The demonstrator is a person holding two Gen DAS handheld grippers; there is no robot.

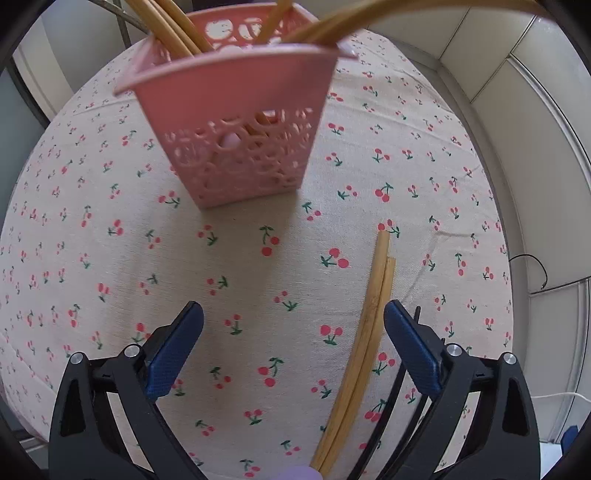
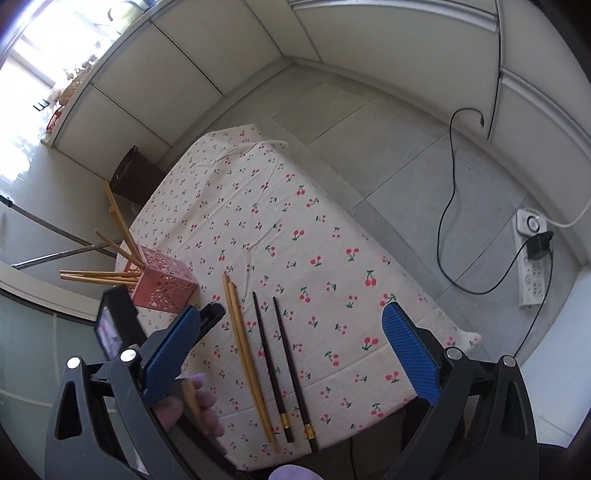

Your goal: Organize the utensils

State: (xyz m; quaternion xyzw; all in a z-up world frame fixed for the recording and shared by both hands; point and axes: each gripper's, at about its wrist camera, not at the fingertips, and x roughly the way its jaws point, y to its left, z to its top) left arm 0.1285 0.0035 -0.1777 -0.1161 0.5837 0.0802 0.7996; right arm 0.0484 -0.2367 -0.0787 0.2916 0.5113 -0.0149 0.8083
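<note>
A pink perforated utensil basket (image 1: 236,122) stands on the cherry-print tablecloth (image 1: 92,258) with several bamboo chopsticks (image 1: 173,29) leaning out of it. My left gripper (image 1: 293,314) is open and empty, low over the cloth in front of the basket. A pair of bamboo chopsticks (image 1: 365,339) lies on the cloth just inside its right finger. In the right wrist view my right gripper (image 2: 291,317) is open and empty, high above the table. Below it lie the bamboo pair (image 2: 245,358) and a dark pair of chopsticks (image 2: 280,365), with the basket (image 2: 162,284) to their left.
The table is small; its near edge (image 2: 332,435) and right edge drop to a tiled floor. A power strip (image 2: 532,258) with cables lies on the floor at right. A dark bin (image 2: 136,177) stands beyond the table. White cabinets line the walls.
</note>
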